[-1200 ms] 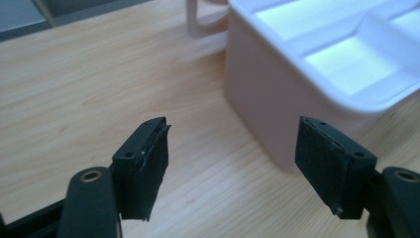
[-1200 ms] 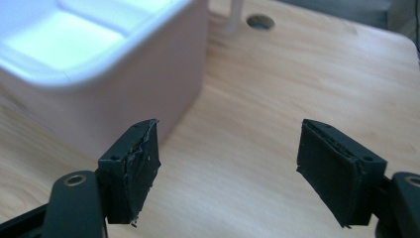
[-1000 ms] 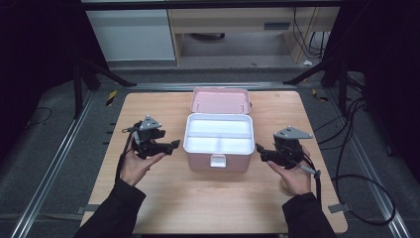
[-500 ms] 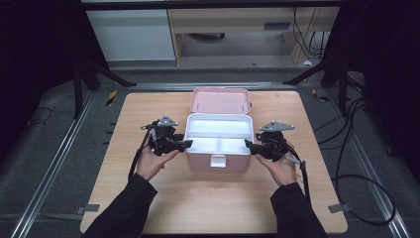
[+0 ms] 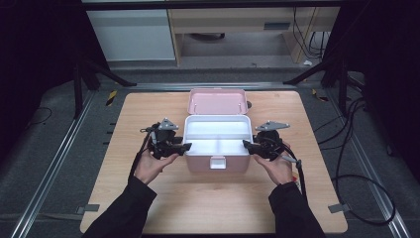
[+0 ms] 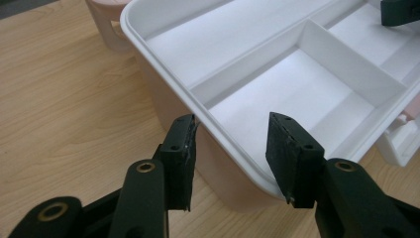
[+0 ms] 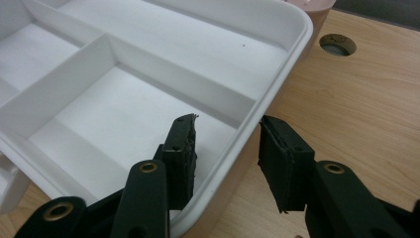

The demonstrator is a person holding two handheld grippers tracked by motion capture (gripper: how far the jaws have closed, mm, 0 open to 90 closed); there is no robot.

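Both tongs just closing on white tray (image 5: 216,135) rim, left tongs (image 6: 230,148) and right tongs (image 7: 225,148) straddling opposite walls, pads not yet pressing. Tray sits in pink box (image 5: 216,162) mid-worktop (image 5: 148,203). Next I pinch, then lift level.

One pink box (image 5: 216,157), one white tray (image 5: 216,135) (three compartments), two tools.

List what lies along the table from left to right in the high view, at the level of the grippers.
left gripper → white tray sitting in the pink box → right gripper
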